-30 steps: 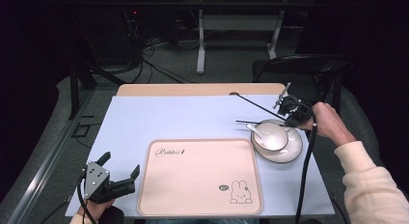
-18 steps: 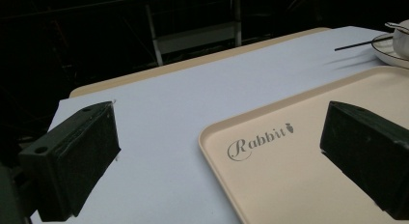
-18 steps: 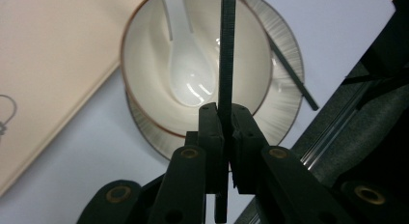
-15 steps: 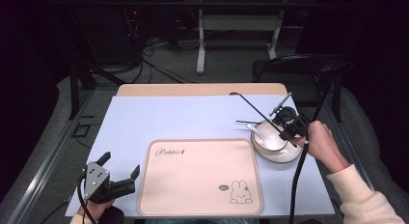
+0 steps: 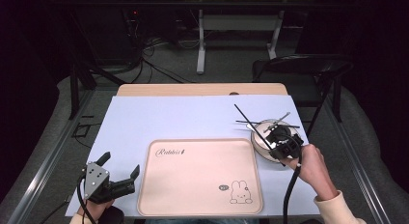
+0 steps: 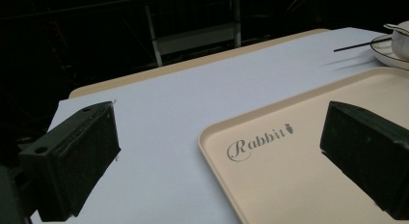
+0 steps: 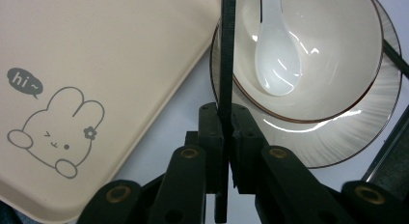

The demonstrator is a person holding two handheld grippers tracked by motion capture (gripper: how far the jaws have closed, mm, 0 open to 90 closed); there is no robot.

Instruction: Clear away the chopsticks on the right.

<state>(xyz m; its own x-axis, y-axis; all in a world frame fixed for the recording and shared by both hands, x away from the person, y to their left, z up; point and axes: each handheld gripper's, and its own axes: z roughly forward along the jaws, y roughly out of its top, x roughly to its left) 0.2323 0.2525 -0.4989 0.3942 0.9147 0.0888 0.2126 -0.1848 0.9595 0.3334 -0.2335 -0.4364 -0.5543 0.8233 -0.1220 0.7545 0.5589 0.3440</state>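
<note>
Left gripper [image 5: 118, 178] rests off the tray's [image 5: 200, 175] left edge, jaws spread, nothing between them. Right gripper [image 7: 225, 137], at the tray's right beside the bowl [image 7: 313, 55], wrist angled inward, is pinching a black chopstick [image 7: 226, 50] tight.
</note>
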